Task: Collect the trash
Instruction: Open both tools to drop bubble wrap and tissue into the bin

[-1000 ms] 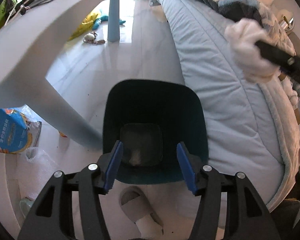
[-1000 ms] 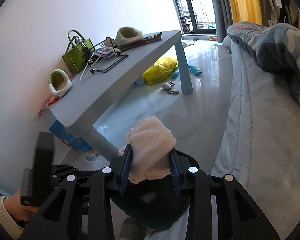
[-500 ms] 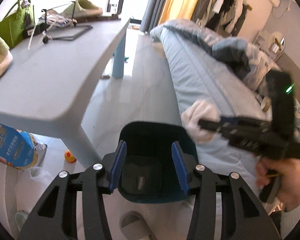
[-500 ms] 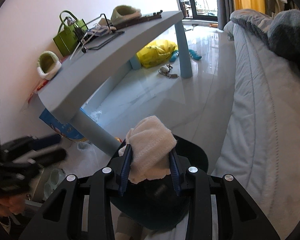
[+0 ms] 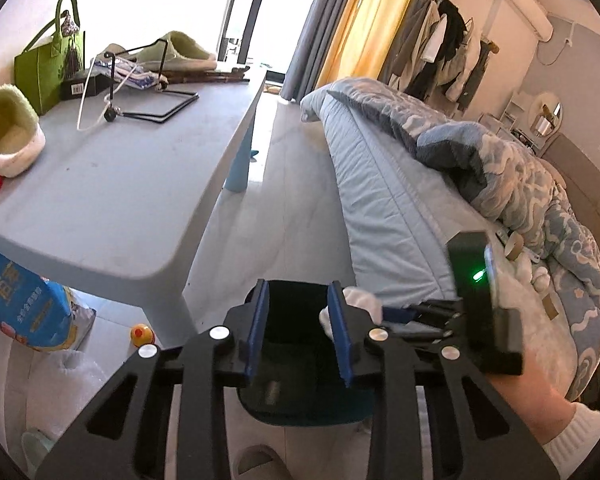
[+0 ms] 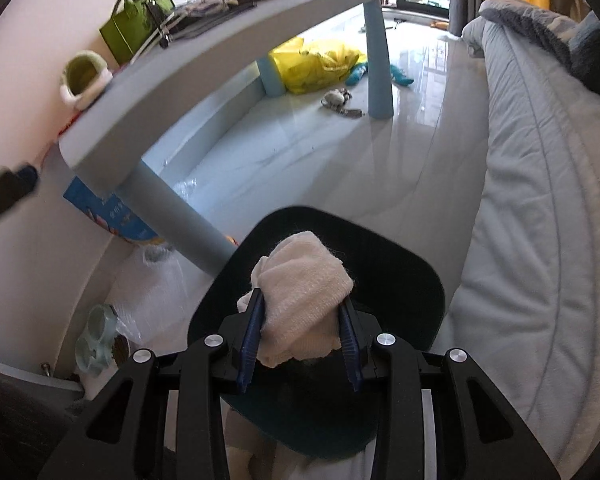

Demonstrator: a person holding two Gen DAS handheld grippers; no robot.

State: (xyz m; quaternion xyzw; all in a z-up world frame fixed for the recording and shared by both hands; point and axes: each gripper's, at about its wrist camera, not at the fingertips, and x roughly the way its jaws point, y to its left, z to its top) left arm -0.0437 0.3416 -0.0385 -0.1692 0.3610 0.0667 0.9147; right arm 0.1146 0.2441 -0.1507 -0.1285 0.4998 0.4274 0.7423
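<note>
— Where's the trash?
— A wad of white cloth (image 6: pixel 306 280) is clamped in my right gripper (image 6: pixel 300 338), hanging right over the open mouth of the dark bin (image 6: pixel 412 264) on the floor.
— Anything inside the bin?
— Too dark to tell much.
— And your left gripper (image 5: pixel 298 330)?
— Its jaws are closing on nothing, above the same bin, between the table (image 5: pixel 112 200) and the bed (image 5: pixel 400 216).
</note>
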